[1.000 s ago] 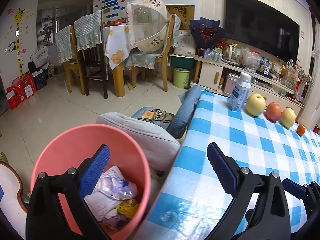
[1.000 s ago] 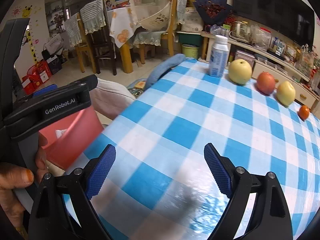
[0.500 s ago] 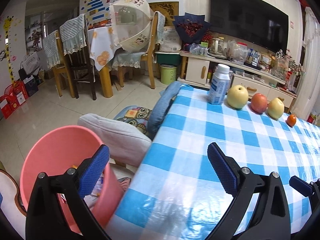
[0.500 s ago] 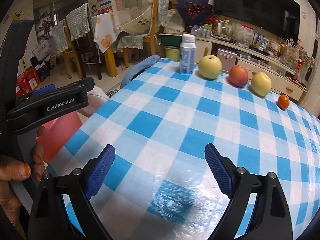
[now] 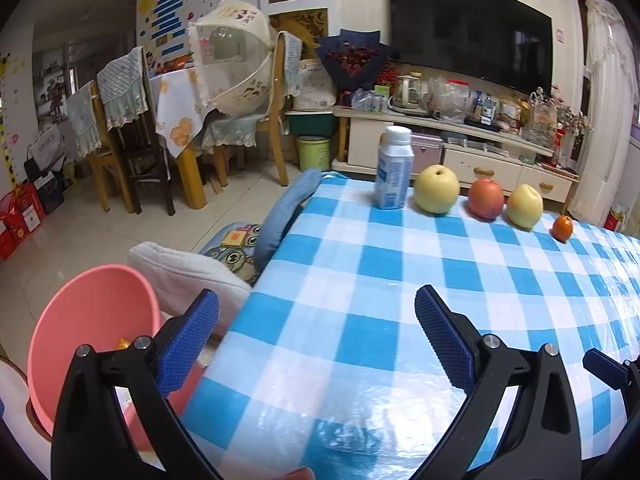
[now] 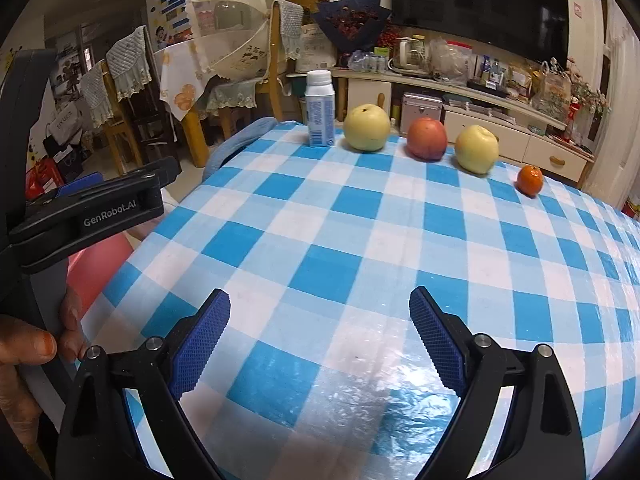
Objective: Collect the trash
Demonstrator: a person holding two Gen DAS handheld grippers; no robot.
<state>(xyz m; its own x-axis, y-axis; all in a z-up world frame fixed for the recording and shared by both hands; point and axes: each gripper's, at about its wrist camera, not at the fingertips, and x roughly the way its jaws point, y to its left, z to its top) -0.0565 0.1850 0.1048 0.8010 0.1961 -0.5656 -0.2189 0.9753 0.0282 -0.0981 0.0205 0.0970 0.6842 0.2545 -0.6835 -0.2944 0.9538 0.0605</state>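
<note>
A pink bin (image 5: 92, 320) stands on the floor beside the table's left edge; its contents are mostly hidden from here. My left gripper (image 5: 316, 332) hangs open over the near corner of the blue-checked table (image 5: 400, 280), nothing between its blue pads. My right gripper (image 6: 320, 332) is open too, over the table's near part, empty. The left gripper's body (image 6: 88, 216) and a person's hand (image 6: 28, 352) show at the left of the right wrist view, with the pink bin (image 6: 96, 264) behind. A white and blue bottle (image 5: 394, 168) stands at the far edge.
Beyond the bottle (image 6: 320, 110) sit a yellow apple (image 6: 367, 127), a red apple (image 6: 427, 138), another yellow apple (image 6: 477, 149) and a small orange (image 6: 530, 180) in a row. A grey cushion (image 5: 188, 272) and a blue cushion (image 5: 284, 212) lie left of the table.
Both grippers have swung right from the pink bin toward the table. The bin's trash, seen earlier between the left fingers, is now out of sight; the fruit row sits more centred.
</note>
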